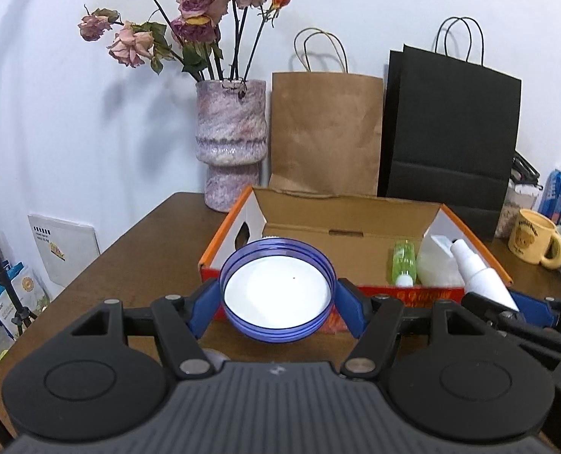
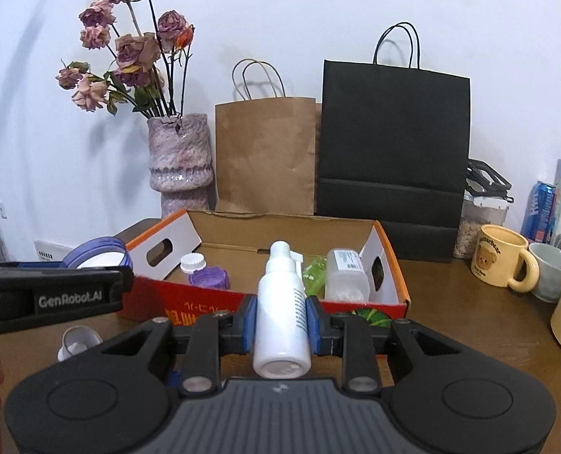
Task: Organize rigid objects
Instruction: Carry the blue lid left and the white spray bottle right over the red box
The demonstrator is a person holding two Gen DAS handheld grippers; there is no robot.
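My left gripper (image 1: 278, 299) is shut on a blue-rimmed round lid (image 1: 276, 289) with a white inside, held in front of the open orange cardboard box (image 1: 220, 234). That lid (image 2: 97, 255) also shows at the left of the right wrist view. My right gripper (image 2: 281, 319) is shut on a white spray bottle (image 2: 282, 310), nozzle pointing toward the box (image 2: 394, 265); the bottle (image 1: 477, 270) also pokes in at the right of the left wrist view. Inside the box lie a green bottle (image 2: 314, 270), a clear bottle (image 2: 346, 274), a purple cap (image 2: 209, 277) and a small white cap (image 2: 191, 263).
Behind the box stand a pink vase of dried roses (image 2: 178, 162), a brown paper bag (image 2: 265, 155) and a black paper bag (image 2: 394, 143). A yellow mug (image 2: 504, 261), a grey cup, a blue can (image 2: 541, 212) and bottles crowd the right. A small white cap (image 2: 78, 342) lies on the brown table (image 2: 469, 314).
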